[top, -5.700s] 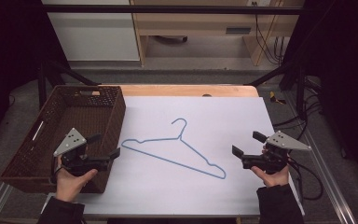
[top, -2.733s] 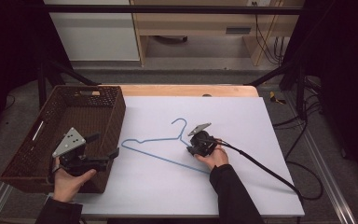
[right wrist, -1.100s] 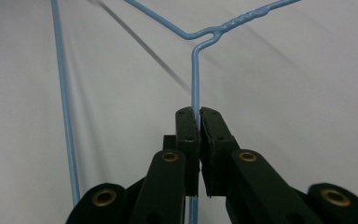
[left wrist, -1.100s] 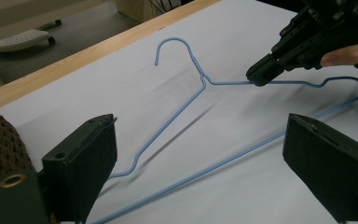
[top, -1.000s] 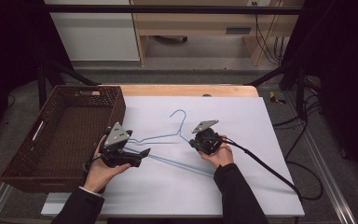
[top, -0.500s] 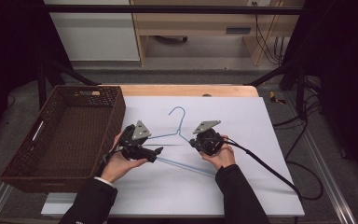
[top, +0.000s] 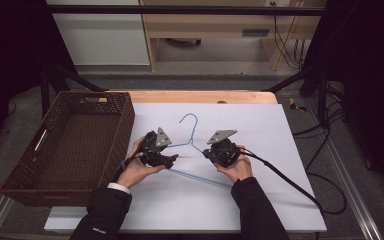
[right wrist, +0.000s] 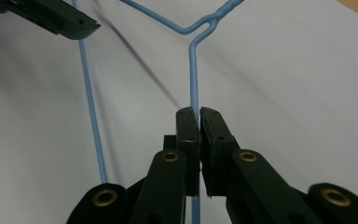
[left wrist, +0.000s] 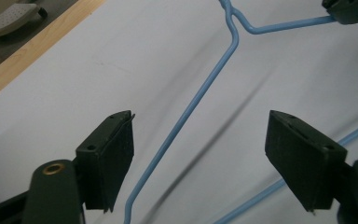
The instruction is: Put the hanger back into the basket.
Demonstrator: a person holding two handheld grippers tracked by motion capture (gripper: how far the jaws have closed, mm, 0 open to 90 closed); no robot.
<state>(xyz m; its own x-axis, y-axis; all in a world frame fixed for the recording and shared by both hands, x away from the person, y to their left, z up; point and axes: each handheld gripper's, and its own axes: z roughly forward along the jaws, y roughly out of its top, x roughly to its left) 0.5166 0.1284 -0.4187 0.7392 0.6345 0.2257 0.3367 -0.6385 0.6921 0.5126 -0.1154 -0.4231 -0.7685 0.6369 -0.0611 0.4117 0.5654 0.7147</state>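
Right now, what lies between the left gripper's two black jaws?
In the left gripper view, one arm of the blue wire hanger crosses between the open left gripper, over white tabletop.

One thin light-blue wire clothes hanger lies mid-table on one pale sheet-covered wooden table. One dark brown woven wicker basket sits at the left. Two black two-jaw grippers are there: left gripper, right gripper.

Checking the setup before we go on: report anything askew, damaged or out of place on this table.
Nothing stands out. The light-blue wire coat hanger looks unbent, lifted off the white tabletop by the shut right claw; the left claw brackets its other shoulder. The brown wicker basket sits square.
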